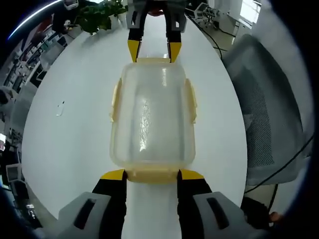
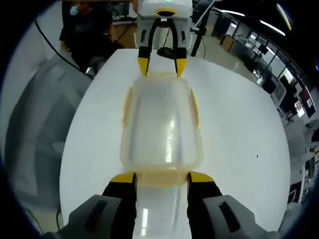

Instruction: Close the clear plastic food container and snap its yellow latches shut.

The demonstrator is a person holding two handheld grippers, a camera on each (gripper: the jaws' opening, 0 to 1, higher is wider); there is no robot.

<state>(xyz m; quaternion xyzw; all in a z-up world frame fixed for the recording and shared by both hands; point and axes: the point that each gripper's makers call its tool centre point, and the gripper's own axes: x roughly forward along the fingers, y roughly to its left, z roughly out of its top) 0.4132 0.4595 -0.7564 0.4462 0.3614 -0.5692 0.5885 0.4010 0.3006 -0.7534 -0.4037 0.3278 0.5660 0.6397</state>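
Food container [image 1: 152, 119]: on the bench [image 1: 75, 129], lid on, lying between the two grippers. Left gripper [image 1: 152, 175]: at the container's near end in the left gripper view, jaws either side of the end latch [image 1: 152, 175]. Right gripper [image 1: 154, 50]: at the opposite end. Mesh chair [image 1: 269, 114]: beside the bench. Potted plant [image 1: 99, 15]: at the bench's far edge.
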